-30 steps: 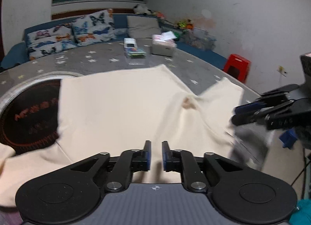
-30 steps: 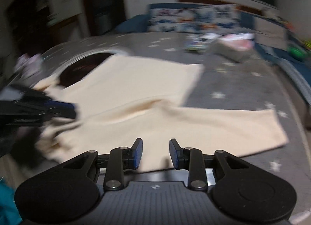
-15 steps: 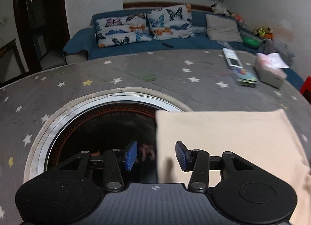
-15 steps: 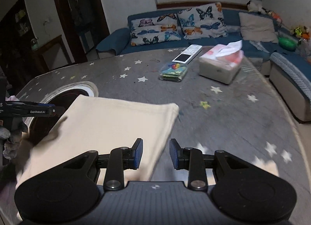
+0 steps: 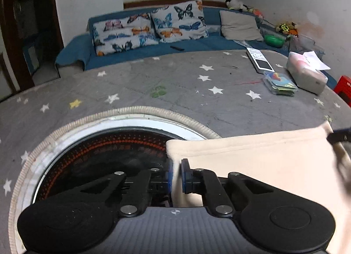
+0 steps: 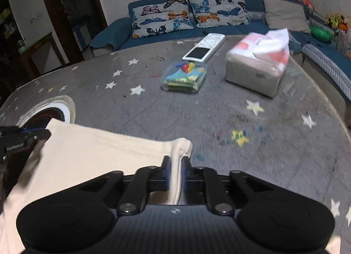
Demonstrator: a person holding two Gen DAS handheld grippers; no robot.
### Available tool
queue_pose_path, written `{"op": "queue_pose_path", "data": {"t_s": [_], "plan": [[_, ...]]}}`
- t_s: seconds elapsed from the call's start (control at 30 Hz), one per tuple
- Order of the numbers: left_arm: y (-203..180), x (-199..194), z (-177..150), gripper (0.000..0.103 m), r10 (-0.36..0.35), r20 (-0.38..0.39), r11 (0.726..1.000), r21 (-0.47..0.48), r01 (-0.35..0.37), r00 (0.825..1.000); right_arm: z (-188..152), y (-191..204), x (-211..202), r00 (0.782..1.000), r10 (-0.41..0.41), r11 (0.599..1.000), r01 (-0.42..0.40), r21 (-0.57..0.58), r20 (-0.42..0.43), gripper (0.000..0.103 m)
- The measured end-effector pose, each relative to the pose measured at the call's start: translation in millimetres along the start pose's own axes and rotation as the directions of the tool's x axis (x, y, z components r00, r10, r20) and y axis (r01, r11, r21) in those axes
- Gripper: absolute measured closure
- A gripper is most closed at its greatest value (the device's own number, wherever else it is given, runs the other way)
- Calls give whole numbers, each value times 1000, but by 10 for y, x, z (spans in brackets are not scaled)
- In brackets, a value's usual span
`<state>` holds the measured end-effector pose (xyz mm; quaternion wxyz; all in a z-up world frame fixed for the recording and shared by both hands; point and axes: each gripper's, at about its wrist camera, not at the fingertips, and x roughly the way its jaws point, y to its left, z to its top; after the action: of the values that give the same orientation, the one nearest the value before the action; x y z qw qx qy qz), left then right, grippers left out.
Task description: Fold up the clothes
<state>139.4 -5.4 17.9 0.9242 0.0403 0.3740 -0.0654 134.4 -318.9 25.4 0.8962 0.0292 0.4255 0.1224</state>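
Left wrist view: we see the left gripper (image 5: 175,176) now clamped on the left corner of the cream cloth (image 5: 263,166), where half a second ago its jaws stood apart over that edge. Right wrist view: the right gripper (image 6: 177,174) has likewise closed, pinching the cloth's right corner (image 6: 87,157); earlier its jaws were apart just short of it. A second ago the cloth lay spread wider; now it shows as a narrower band with a doubled far edge, so we judge one fold done and both corners taken for the next.

Places, taken from the round hob (image 5: 105,144) set in the grey starred table (image 5: 197,100): the cloth lies just right of it, its left corner over the hob's rim. Well beyond the cloth, toward the sofa (image 5: 197,43), stand a tissue box (image 6: 256,67) with tissue poking from the top, a clear box (image 6: 186,76) holding colourful items we cannot identify, and a remote (image 6: 205,46) just behind it.

Both grips look thin; a corner could slip on lifting.
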Motion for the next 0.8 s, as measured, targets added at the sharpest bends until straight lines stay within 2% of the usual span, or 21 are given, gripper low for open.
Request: {"op": "queue_pose_path", "data": {"t_s": [0.17,0.27,0.4,0.43,0.6,0.77,0.8], "plan": [[180,-85,10,101,79,49,996,-31,-78,996,203,168,93,998,31,999,-28,-42,55,98],[318,-91,21,100,114,45,992,-55,-111,993,311,310,271,997,47,997,-43,-70,60,98],[403,-24,-7,100,124,13,990,-75,-122,992,365,407,403,998,39,995,-34,-88,56,95],[407,-16,-17,96,125,9,989,-76,-124,992,364,391,357,997,40,996,-35,-86,62,93],[407,-63,-40,95,117,7,990,-86,-116,993,219,119,-143,996,-4,996,12,-83,89,91],[272,-362,-100,88,64,39,995,-73,-61,997,-214,-309,-673,989,-117,992,120,-31,86,83],[222,-442,-125,82,50,47,997,-63,-47,998,-321,-402,-761,986,-142,990,143,-12,84,82]]}}
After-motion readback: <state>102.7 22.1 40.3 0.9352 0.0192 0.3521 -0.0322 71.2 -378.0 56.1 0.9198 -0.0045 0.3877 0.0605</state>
